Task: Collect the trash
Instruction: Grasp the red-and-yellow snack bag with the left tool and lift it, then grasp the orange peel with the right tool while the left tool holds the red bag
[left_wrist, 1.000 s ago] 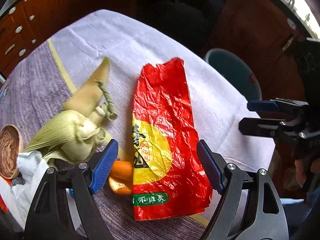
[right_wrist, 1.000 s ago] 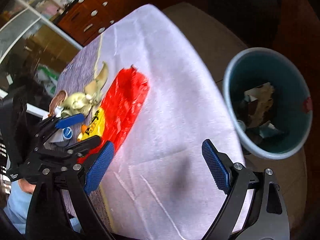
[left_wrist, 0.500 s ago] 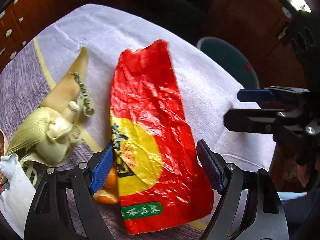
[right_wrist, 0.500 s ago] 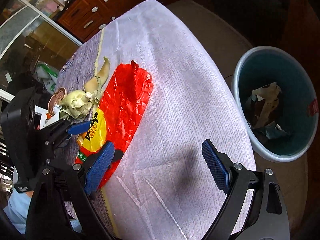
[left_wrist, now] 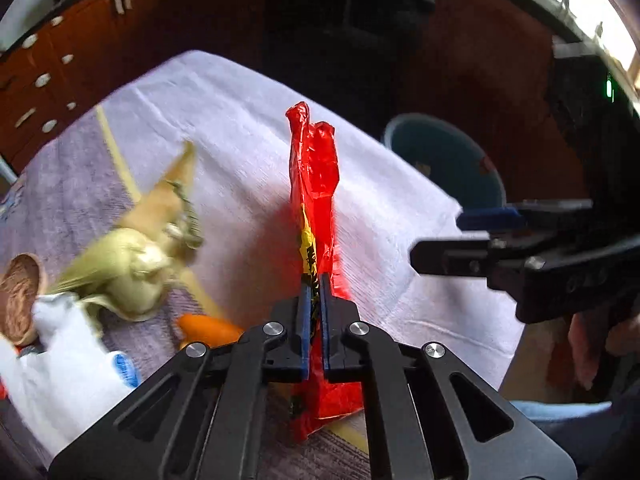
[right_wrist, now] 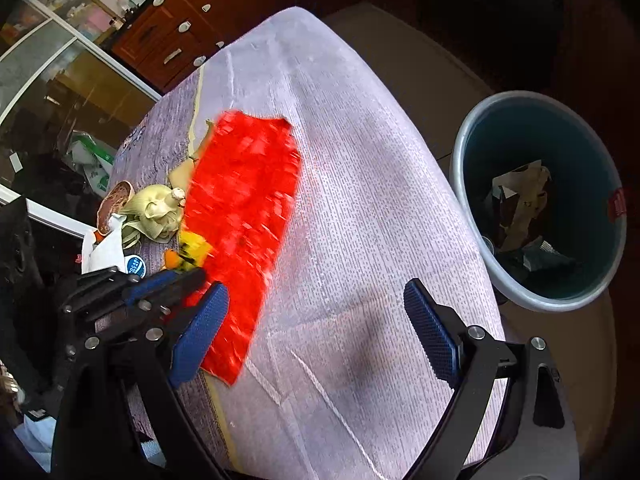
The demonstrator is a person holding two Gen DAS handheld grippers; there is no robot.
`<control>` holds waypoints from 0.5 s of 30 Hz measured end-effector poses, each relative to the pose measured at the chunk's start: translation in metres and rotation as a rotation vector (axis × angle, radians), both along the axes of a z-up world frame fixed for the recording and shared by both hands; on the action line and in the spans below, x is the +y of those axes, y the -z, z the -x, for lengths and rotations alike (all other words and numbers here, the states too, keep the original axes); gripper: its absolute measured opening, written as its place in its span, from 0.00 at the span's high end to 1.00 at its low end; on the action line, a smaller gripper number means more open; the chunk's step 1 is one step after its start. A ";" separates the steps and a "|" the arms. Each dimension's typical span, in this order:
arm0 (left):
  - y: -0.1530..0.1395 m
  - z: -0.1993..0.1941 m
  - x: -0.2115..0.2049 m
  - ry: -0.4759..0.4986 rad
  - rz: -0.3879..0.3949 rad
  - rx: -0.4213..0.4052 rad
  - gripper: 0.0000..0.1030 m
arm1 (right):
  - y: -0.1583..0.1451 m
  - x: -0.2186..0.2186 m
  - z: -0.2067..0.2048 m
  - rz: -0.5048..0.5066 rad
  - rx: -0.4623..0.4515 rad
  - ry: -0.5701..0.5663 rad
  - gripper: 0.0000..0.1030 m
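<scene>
My left gripper (left_wrist: 314, 282) is shut on the red and yellow snack wrapper (left_wrist: 316, 184), pinched edge-on and lifted off the tablecloth; in the right wrist view the wrapper (right_wrist: 244, 208) hangs blurred beside the left gripper (right_wrist: 188, 276). My right gripper (right_wrist: 316, 320) is open and empty above the white cloth near the table's edge; it shows in the left wrist view (left_wrist: 460, 236) at the right. A teal trash bin (right_wrist: 540, 200) holding paper scraps stands on the floor beside the table, also in the left wrist view (left_wrist: 444, 160).
Corn husks (left_wrist: 128, 264), an orange peel (left_wrist: 208, 328), a white bag (left_wrist: 60, 352) and a brown shell piece (left_wrist: 18, 292) lie at the table's left. Wooden cabinets (left_wrist: 60, 60) stand behind. The table edge (right_wrist: 472, 248) drops off toward the bin.
My left gripper has shut on the wrapper and lifted it, so it now stands edge-on instead of lying flat. The right gripper stays open and nearly still.
</scene>
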State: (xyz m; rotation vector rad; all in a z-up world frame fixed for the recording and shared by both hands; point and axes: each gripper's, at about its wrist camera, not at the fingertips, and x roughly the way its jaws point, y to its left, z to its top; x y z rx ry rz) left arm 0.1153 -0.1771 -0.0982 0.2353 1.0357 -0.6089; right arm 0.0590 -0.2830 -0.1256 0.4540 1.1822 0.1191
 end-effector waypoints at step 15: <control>-0.071 0.003 0.123 -0.255 0.101 -0.127 0.96 | -0.001 0.115 -0.022 0.045 -0.041 -0.286 0.17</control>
